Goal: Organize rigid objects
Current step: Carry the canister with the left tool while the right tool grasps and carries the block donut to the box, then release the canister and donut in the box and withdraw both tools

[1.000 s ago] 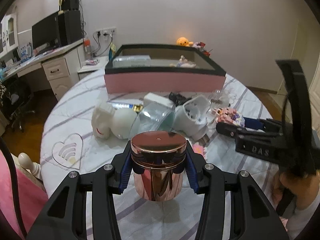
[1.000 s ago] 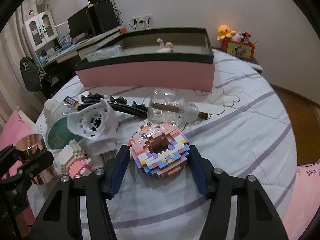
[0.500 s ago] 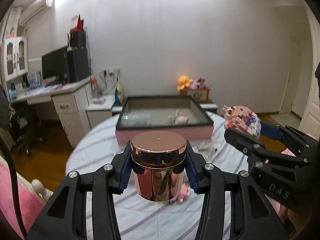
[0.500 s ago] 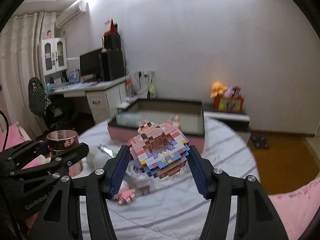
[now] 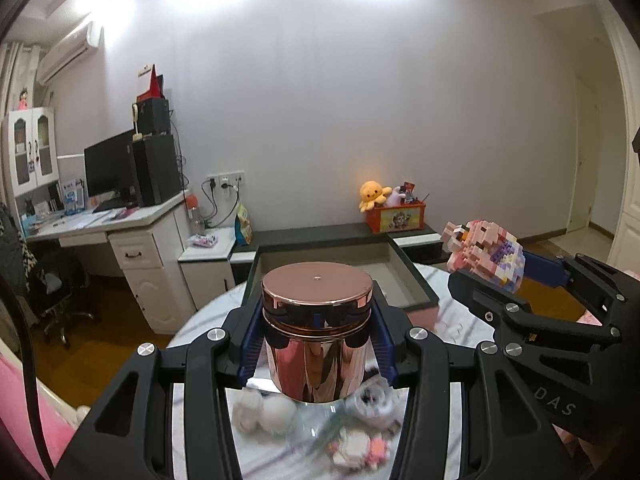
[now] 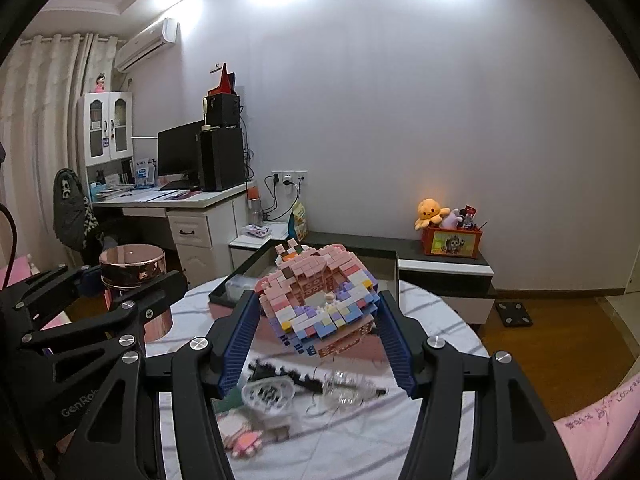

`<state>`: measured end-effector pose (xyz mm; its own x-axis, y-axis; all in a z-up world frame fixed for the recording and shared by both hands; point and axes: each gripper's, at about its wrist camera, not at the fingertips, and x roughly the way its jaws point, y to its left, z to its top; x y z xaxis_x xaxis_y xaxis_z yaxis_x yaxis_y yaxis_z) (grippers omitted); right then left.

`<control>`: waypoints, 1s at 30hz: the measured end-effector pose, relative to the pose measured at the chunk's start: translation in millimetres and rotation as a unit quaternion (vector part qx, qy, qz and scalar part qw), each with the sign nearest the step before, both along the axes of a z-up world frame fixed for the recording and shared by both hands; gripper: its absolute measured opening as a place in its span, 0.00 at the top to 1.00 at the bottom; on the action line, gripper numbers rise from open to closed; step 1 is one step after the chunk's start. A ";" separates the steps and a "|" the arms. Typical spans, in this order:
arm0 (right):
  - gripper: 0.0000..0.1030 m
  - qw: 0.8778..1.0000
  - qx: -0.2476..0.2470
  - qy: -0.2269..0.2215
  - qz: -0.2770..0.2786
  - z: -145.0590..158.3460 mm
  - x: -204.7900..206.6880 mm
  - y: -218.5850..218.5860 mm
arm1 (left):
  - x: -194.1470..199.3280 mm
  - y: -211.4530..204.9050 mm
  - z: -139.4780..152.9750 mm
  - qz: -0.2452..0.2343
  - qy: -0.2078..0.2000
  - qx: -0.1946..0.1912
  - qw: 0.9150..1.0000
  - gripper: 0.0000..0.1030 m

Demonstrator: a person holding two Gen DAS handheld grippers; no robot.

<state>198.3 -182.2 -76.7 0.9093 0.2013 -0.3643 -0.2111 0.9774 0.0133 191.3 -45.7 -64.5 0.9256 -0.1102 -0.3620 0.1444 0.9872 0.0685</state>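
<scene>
Here the copper jar (image 5: 316, 328) sits clamped between blue fingers (image 5: 251, 344).

The right gripper (image 6: 318, 320) clamps a pastel brick model (image 6: 320, 304) above the cluttered table (image 6: 432, 344) (left gripper (image 6: 120, 280) holding a copper jar (image 6: 132, 266), far left).

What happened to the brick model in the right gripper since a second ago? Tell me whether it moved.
Yes. The brick model, clamped in the right gripper, has gone up: it lay on the bedspread below the pink box, and now hangs above both.
</scene>
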 end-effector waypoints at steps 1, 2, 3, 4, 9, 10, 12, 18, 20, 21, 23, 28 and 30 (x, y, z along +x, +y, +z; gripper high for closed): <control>0.41 1.000 0.001 0.000 0.000 1.5 6.9 -1.7 | 7.5 -1.2 1.8 0.000 0.000 0.000 1.000 0.54; 0.41 1.000 0.000 0.002 0.001 3.0 15.4 -2.4 | 16.7 -2.3 3.4 -0.001 0.000 0.003 1.000 0.54; 0.41 1.000 0.001 0.003 0.001 4.0 22.1 -3.1 | 28.9 -3.7 4.6 -0.002 0.002 0.007 1.000 0.54; 0.41 1.000 0.000 0.003 0.000 5.0 29.6 -3.3 | 41.1 -4.3 5.5 -0.003 0.007 0.008 1.000 0.54; 0.41 0.999 0.003 0.036 0.003 2.9 101.1 -8.2 | 132.8 -7.7 -1.0 -0.011 0.062 0.012 0.998 0.54; 0.41 0.999 0.008 0.051 0.006 0.0 120.2 -9.3 | 150.6 -8.7 -4.2 -0.013 0.077 0.015 0.997 0.54; 0.41 0.997 0.013 0.075 0.007 -8.0 151.3 -11.2 | 185.4 -10.5 -13.1 -0.021 0.110 0.009 0.994 0.54; 0.41 0.987 0.013 0.159 0.005 -47.4 235.1 -11.0 | 276.8 -15.5 -62.3 -0.015 0.214 0.022 0.976 0.54; 0.41 0.980 0.020 0.200 -0.002 -68.8 260.9 -15.1 | 296.5 -16.5 -81.6 -0.018 0.249 0.022 0.968 0.54; 0.41 0.977 0.020 0.212 -0.006 -76.5 266.4 -16.0 | 300.1 -17.3 -87.8 -0.016 0.259 0.029 0.965 0.54; 0.41 0.970 0.016 0.242 -0.016 -93.7 278.8 -18.4 | 307.0 -21.8 -98.5 -0.014 0.271 0.045 0.961 0.54; 0.39 0.963 0.016 0.266 -0.036 -111.8 286.3 -28.7 | 315.4 -23.2 -108.1 -0.004 0.290 0.048 0.956 0.39; 0.35 0.963 0.014 0.267 -0.042 -108.8 283.7 -30.8 | 310.5 -17.3 -102.7 0.005 0.281 0.038 0.959 0.32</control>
<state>482.0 -213.0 -185.5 0.6081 0.1523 -0.7791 -0.0869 0.9883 0.1254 501.7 -63.0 -167.2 0.5831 -0.0563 -0.8105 0.1712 0.9837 0.0548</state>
